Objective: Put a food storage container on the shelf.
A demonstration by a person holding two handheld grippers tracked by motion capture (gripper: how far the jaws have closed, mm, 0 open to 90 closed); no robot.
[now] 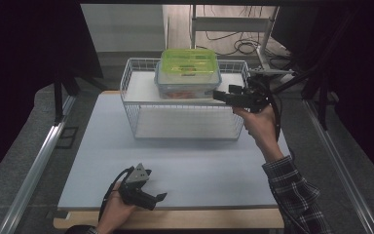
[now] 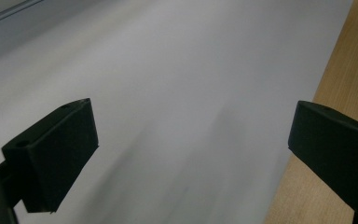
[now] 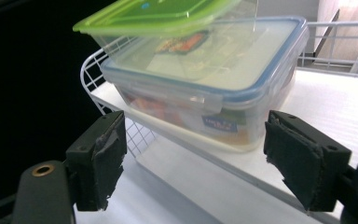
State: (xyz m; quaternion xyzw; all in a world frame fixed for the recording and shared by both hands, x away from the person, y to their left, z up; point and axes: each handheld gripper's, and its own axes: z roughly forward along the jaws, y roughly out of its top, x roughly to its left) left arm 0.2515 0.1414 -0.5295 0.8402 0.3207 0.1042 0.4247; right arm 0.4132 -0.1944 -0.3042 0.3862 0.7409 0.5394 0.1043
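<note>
Here the left claw (image 1: 159,197) rests idle and wide open on the surface (image 1: 97,161) near its front edge, nothing between its jaws. On the rack (image 1: 137,80) at the surface's back edge sits a clear tub (image 1: 187,87) with a blue-rimmed lid, and a second tub with a green lid (image 1: 189,61) is stacked on it, skewed. The right claw (image 1: 216,95) hangs open at the rack's right end, level with the lower tub, apart from it. A push there could likely slide the tub along the shelf or tip the green-lidded one off.
</note>
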